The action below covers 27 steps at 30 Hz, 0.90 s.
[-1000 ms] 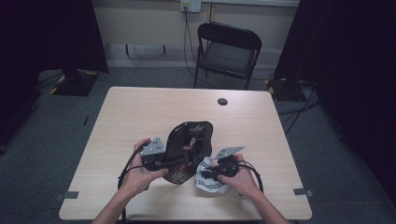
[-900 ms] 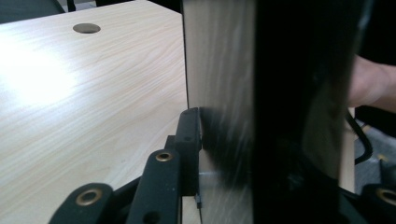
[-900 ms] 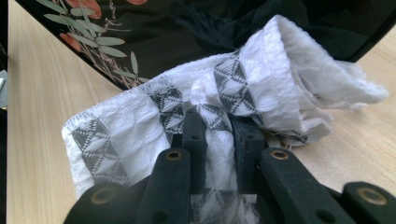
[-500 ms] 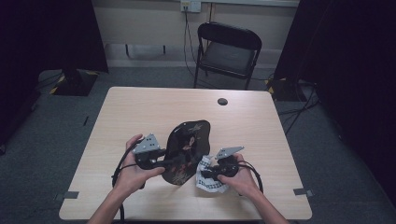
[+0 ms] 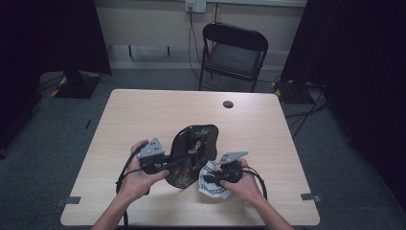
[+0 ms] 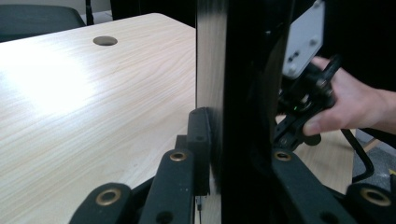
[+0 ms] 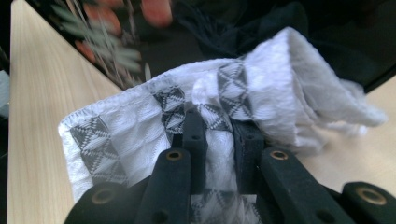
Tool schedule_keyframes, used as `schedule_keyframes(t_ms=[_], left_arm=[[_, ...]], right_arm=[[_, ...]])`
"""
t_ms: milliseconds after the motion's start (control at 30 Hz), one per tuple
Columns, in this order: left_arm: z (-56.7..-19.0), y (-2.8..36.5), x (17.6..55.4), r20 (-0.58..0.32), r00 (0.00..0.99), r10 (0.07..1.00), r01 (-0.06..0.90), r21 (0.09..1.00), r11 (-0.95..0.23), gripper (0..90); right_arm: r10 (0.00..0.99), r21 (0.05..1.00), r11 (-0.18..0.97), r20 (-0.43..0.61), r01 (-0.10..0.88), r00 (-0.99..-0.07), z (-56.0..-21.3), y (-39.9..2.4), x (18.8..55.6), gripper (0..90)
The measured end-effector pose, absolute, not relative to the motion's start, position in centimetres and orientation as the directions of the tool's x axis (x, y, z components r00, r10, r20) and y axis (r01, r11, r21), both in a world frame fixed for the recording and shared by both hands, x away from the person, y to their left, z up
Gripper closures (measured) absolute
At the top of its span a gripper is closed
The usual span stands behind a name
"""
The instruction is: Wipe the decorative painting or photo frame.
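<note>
The black tray [image 5: 191, 153] stands tilted on edge near my side of the table [image 5: 143, 115], its rim clamped in my left gripper [image 5: 158, 165], whose jaws have just been closing on it. It looks stiff, glossy and slippery (so the rim is the safest hold), while my right gripper [image 7: 219, 135] pinches the soft patterned cloth [image 7: 140, 126] against it

Shiny black tray [image 5: 194, 148] with red flowers and pale leaves. White cloth [image 7: 154, 126] with grey triangle squares. Light wood table [image 5: 143, 115]. Black chair [image 5: 233, 50].
</note>
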<state>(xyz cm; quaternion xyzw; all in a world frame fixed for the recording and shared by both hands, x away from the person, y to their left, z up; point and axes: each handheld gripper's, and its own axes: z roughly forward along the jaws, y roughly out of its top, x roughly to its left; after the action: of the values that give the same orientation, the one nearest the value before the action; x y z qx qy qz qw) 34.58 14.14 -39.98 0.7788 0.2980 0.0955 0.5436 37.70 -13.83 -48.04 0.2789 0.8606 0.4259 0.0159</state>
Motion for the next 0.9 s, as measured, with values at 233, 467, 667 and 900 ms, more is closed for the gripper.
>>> schedule_keyframes(t_ms=[233,467,667,900], left_arm=[[-40.1,14.2,34.7,-0.183,0.803,0.567,0.364,0.905,-0.223,78.8],[-40.1,14.4,34.8,-0.192,0.796,0.574,0.373,0.903,-0.214,78.8],[-40.0,13.9,34.6,-0.16,0.808,0.566,0.345,0.909,-0.235,78.1],[-40.1,14.3,34.9,-0.203,0.798,0.568,0.381,0.899,-0.214,79.9]], right_arm=[[0.519,0.849,0.345,0.182,0.4,-0.835,-44.5,-14.5,37.6,79.2],[0.515,0.771,0.42,0.232,0.479,-0.825,-48.1,-13.9,37.6,79.0],[0.544,0.762,0.426,0.216,0.488,-0.811,-47.9,-14.1,38.0,79.1],[0.59,0.832,0.313,0.209,0.459,-0.78,-45.2,-16.1,38.4,78.6]])
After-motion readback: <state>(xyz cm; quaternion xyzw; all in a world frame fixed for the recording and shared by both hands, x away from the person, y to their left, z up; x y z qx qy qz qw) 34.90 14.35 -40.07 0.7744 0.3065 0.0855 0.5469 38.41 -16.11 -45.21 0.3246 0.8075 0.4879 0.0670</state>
